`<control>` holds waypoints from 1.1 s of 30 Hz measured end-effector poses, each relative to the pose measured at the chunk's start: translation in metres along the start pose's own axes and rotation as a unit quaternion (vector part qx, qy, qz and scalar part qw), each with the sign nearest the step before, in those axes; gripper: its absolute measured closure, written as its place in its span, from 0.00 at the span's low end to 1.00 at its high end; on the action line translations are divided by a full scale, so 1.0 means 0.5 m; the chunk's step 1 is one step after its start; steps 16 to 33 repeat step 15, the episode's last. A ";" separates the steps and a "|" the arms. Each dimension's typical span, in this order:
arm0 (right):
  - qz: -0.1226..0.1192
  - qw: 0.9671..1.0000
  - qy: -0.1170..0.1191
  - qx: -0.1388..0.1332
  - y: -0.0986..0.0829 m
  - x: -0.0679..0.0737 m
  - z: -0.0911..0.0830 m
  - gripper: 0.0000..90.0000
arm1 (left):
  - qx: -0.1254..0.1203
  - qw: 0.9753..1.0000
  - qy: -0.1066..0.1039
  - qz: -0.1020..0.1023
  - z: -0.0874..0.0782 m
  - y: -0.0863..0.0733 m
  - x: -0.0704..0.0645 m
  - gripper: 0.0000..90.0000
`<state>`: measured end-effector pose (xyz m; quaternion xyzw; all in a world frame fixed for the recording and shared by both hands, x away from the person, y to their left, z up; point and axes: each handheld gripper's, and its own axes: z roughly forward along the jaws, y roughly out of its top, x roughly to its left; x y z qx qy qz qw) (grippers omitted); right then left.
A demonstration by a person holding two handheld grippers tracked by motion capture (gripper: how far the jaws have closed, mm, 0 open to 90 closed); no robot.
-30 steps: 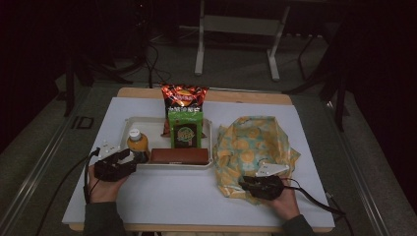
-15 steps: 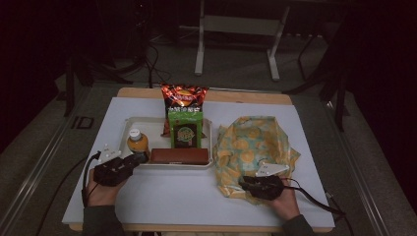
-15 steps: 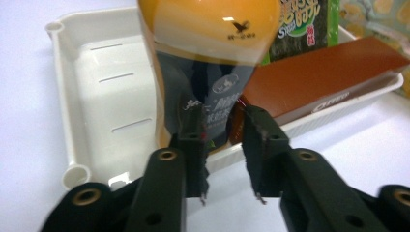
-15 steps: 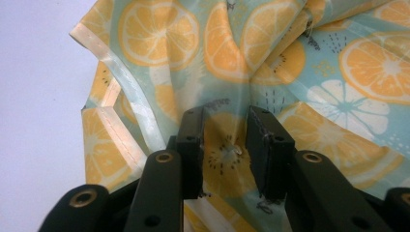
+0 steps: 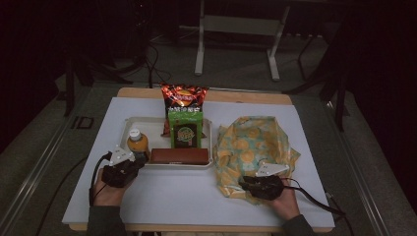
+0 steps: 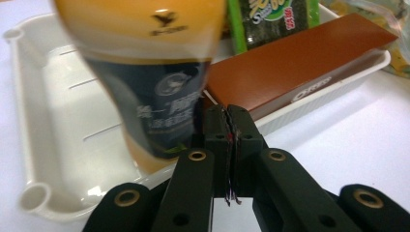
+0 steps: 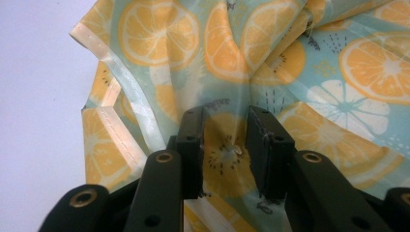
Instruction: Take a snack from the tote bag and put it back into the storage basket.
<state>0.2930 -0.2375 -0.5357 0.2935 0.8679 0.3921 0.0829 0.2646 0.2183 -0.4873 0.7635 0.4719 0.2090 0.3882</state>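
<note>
White bench [image 5: 162,196] at frame centre carries a tray [image 5: 129,123]. Left claw [image 6: 227,121] — clenched, empty — sits just beside the bottle [image 6: 150,82], lower left. Right claw [image 7: 225,145] — released — straddles the bag [image 5: 255,142], lower right.

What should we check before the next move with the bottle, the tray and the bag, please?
1. Left gripper open for a grasp: not ok, jaws pressed together with nothing between.
2. Bottle within the left gripper's line: ok, close ahead, slightly off to one side.
3. Bottle upright in the tray: ok in the high view.
4. Right gripper at the bag: ok, jaws open over the fabric.
5. Bag fabric gripped: not ok, jaws apart, not clamped.
6. Box clear of the bottle: cannot tell; they sit very close.
</note>
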 end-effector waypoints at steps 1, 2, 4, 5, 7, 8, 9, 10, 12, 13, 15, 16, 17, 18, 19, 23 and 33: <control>0.000 1.000 0.000 0.000 0.000 0.000 0.000 0.76 | 0.001 1.000 -0.002 0.003 0.002 0.001 -0.003 0.97; 0.000 1.000 0.000 0.000 0.000 0.000 0.000 0.76 | 0.002 1.000 -0.004 0.005 0.005 0.001 -0.006 0.97; 0.000 1.000 0.001 0.000 0.000 0.000 0.000 0.76 | 0.006 1.000 -0.008 0.010 0.011 0.002 -0.013 0.97; 0.000 1.000 0.001 0.000 0.000 0.000 0.000 0.76 | 0.007 1.000 -0.010 0.013 0.014 0.003 -0.018 0.97; 0.000 1.000 0.001 0.000 0.000 0.000 0.000 0.76 | 0.009 1.000 -0.015 0.019 0.021 0.004 -0.027 0.97; 0.000 1.000 0.000 0.000 0.000 0.000 0.000 0.76 | 0.012 1.000 -0.018 0.022 0.025 0.004 -0.032 0.97; 0.000 1.000 0.001 0.000 0.000 0.000 0.000 0.76 | 0.015 0.999 -0.021 0.028 0.030 0.004 -0.038 0.97; 0.000 1.000 0.000 0.000 0.000 0.000 0.000 0.76 | 0.018 0.999 -0.022 0.034 0.034 0.004 -0.042 0.97; -0.001 1.000 0.000 0.000 0.000 0.000 0.000 0.76 | 0.022 0.999 -0.026 0.039 0.042 0.004 -0.050 0.97; -0.001 1.000 0.000 0.000 0.000 0.000 0.000 0.76 | 0.024 0.998 -0.026 0.044 0.045 0.005 -0.053 0.97; -0.001 1.000 0.001 0.001 0.000 -0.001 0.000 0.76 | 0.026 0.998 -0.028 0.048 0.050 0.004 -0.058 0.97; -0.001 1.000 0.001 0.001 0.000 -0.001 0.000 0.76 | 0.026 0.998 -0.028 0.048 0.050 0.004 -0.058 0.97; -0.001 1.000 0.001 0.001 0.000 -0.001 0.000 0.76 | 0.026 0.998 -0.028 0.048 0.050 0.004 -0.058 0.97; -0.001 1.000 0.001 0.001 0.000 -0.001 0.000 0.76 | 0.026 0.998 -0.028 0.048 0.050 0.004 -0.058 0.97; -0.001 1.000 0.001 0.001 0.000 -0.001 0.000 0.76 | 0.026 0.998 -0.028 0.048 0.050 0.004 -0.058 0.97; -0.001 1.000 0.001 0.001 0.000 -0.001 0.000 0.76 | 0.026 0.998 -0.028 0.048 0.050 0.004 -0.058 0.97; -0.001 1.000 0.001 0.001 0.000 -0.001 0.000 0.76 | 0.026 0.998 -0.028 0.048 0.050 0.004 -0.058 0.97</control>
